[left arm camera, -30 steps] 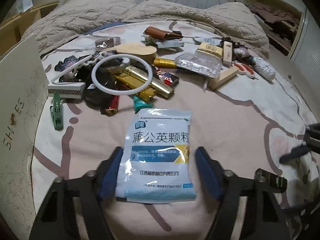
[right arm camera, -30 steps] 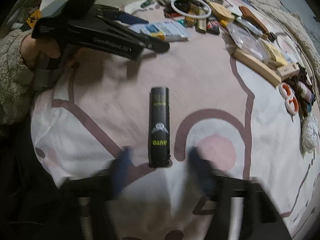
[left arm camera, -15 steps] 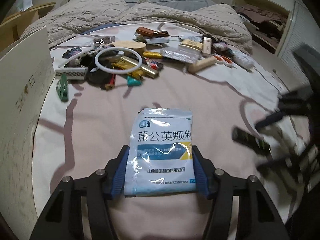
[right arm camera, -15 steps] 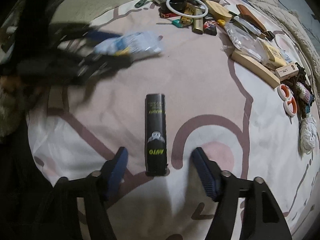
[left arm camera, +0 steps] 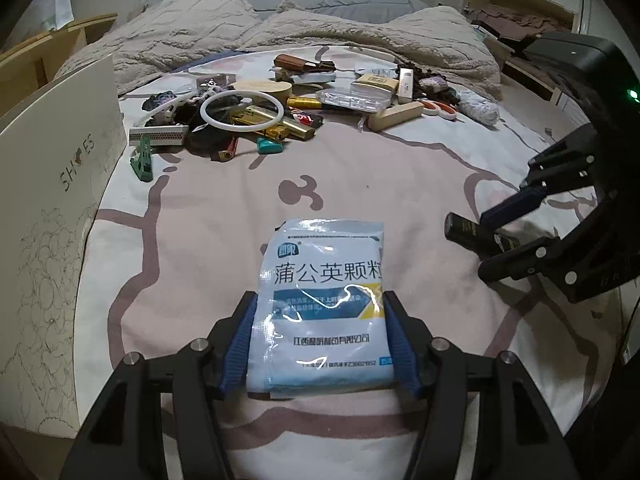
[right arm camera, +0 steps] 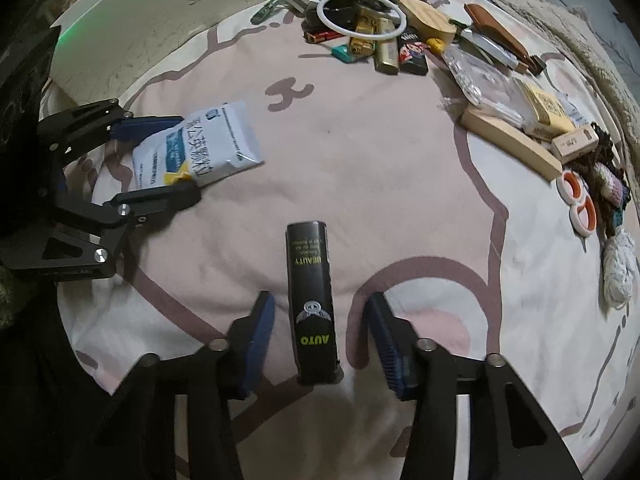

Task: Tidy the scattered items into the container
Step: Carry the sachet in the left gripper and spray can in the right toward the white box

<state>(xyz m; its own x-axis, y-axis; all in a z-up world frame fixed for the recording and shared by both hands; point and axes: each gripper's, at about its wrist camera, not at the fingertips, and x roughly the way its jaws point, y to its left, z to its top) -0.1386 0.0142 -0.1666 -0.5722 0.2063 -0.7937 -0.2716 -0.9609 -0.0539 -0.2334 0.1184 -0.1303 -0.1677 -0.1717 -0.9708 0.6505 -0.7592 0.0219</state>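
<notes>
My left gripper (left arm camera: pixel 320 304) is shut on a white and blue medicine sachet (left arm camera: pixel 324 280), its blue pads pressing both side edges just above the pink sheet. The right wrist view shows the sachet (right arm camera: pixel 196 144) in that gripper (right arm camera: pixel 184 158) at the left. A black tube (right arm camera: pixel 310 280) marked AUTO BEAUTY lies on the bed between the pads of my right gripper (right arm camera: pixel 320 300). Those jaws are closing, with a gap still on each side of the tube. The white box marked SHOES (left arm camera: pixel 60 200) stands at the left.
A heap of small items lies further up the bed: a white ring (left arm camera: pixel 242 114), gold lighters, a green clip (left arm camera: pixel 142 160), a wooden block (left arm camera: pixel 396 114) and orange scissors (left arm camera: pixel 438 108). A beige blanket (left arm camera: pixel 320 28) is bunched behind them.
My left gripper has drawn back from the heap with the sachet in it. The right gripper's jaws have narrowed around the black tube, and that gripper has come into the left wrist view.
</notes>
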